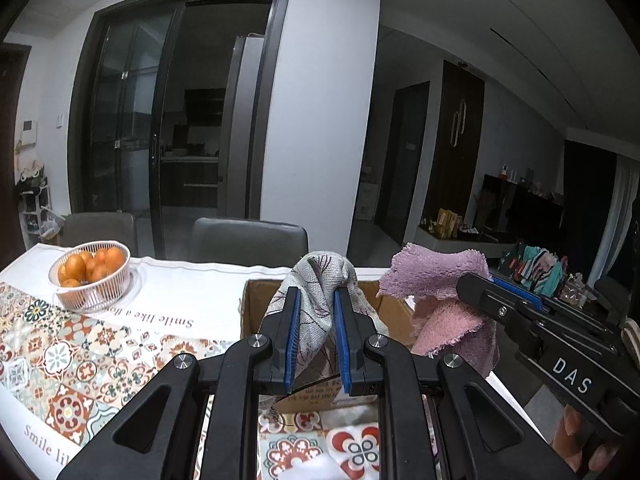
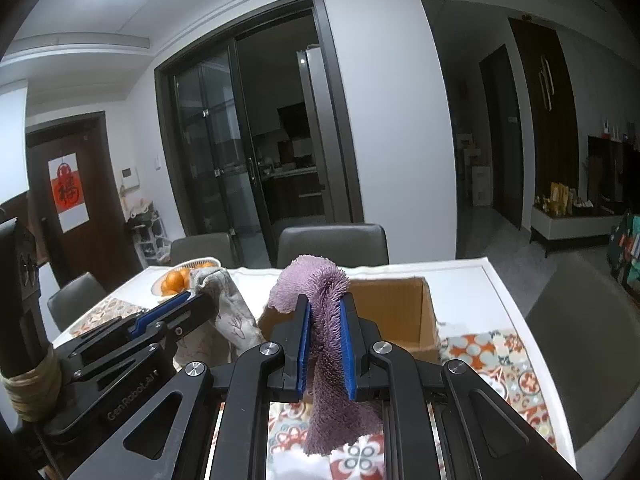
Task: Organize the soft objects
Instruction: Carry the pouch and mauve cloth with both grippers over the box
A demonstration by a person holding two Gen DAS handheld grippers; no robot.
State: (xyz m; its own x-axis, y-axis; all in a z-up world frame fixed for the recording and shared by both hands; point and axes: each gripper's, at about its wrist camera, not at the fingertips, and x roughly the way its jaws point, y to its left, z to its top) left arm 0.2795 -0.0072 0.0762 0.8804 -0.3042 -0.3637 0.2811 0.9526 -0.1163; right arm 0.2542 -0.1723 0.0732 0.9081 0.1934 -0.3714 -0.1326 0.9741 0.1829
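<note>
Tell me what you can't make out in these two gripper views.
- Floor of the cardboard box: both views, hidden by its walls and the held cloths.
- Lower end of the grey patterned cloth: left wrist view, behind the left gripper.
- Lettering on the tablecloth: left wrist view, cut off at the edge.

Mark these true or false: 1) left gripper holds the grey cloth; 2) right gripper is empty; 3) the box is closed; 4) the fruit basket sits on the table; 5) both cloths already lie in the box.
1) True: the left gripper is clamped on the grey cloth.
2) False: the right gripper is shut on the purple towel.
3) False: the box is open at the top.
4) True: the basket stands on the table.
5) False: both hang from the grippers, above the table.
</note>
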